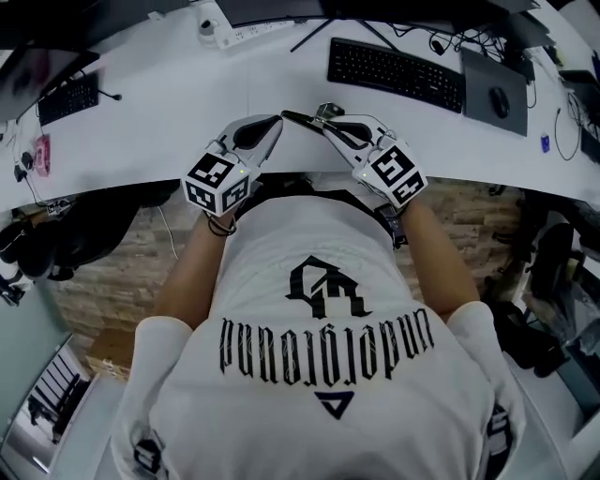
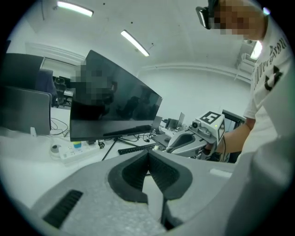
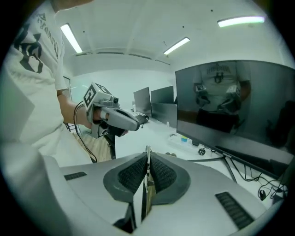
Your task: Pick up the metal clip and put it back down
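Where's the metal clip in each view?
Head view: the metal clip sits at upper centre, pinched at the tip of the right gripper.
Left gripper view: the right gripper shows right of centre, but the clip is too small to make out.
Right gripper view: the clip is at bottom centre, edge-on between the shut jaws.
Shared landmark: the monitor.

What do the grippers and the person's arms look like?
The left gripper and right gripper are light grey tapered shells with black ribbed pads, each bearing a white cube with black square markers. The person wears a white short-sleeved T-shirt with black print.
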A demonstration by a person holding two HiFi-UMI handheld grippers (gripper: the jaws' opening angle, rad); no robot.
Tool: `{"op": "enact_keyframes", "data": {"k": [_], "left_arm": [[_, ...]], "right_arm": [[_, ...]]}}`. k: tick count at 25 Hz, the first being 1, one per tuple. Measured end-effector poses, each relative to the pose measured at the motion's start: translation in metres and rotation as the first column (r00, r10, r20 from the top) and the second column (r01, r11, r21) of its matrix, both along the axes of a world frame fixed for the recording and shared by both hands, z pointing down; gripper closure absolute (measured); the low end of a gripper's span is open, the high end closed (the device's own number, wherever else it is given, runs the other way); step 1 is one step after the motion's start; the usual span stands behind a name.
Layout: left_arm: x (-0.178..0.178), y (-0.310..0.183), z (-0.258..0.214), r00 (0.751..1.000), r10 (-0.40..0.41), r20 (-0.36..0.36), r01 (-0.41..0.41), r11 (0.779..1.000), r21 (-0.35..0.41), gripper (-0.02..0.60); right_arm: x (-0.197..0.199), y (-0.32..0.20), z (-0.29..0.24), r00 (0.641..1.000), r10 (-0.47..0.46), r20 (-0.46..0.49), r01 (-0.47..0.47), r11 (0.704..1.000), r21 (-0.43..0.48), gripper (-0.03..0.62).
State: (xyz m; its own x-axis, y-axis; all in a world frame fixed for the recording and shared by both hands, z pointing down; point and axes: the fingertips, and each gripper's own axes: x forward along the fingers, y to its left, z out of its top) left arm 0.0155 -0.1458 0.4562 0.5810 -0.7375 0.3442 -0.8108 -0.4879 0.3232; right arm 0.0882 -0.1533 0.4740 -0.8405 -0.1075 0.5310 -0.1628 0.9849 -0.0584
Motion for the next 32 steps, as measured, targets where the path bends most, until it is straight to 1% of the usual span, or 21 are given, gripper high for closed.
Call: {"op": "enact_keyframes", "data": {"k": [4,9,12,15,24,28,32], "left_arm": [[0.0,0.001,-0.024,1.0,-0.023,0.015,0.022,0.998,0.055,0.569],[-0.006,0.008,-0.047,0.998,-0.053,0.037,0.05,0.995,0.086,0.569],[-0.01,0.011,-0.053,0.997,-0.066,0.047,0.061,0.994,0.094,0.569],[-0.008,0.012,-0.049,0.996,-0.072,0.048,0.069,0.995,0.077,0.569],[-0.024,0.027,-0.063,0.997,-0.039,0.061,0.033,0.995,0.099,0.569],[-0.036,0.045,-0.068,0.998,-0.022,0.066,0.015,0.995,0.103,0.569],[-0.05,0.065,-0.072,0.998,-0.005,0.063,-0.002,0.994,0.112,0.569]], "right_arm": [[0.007,-0.002,-0.022,1.0,-0.004,0.019,0.003,0.998,0.064,0.565],[0.013,-0.002,-0.045,0.999,0.004,0.051,-0.008,0.997,0.08,0.565],[0.012,-0.006,-0.054,0.998,-0.002,0.064,-0.004,0.995,0.098,0.565],[0.019,-0.01,-0.059,0.998,0.011,0.065,-0.018,0.994,0.108,0.565],[0.001,0.002,-0.066,0.995,0.049,0.089,-0.059,0.992,0.11,0.565],[-0.014,0.019,-0.069,0.996,0.049,0.077,-0.058,0.991,0.122,0.565],[-0.03,0.038,-0.077,0.995,0.065,0.081,-0.076,0.988,0.134,0.566]]}}
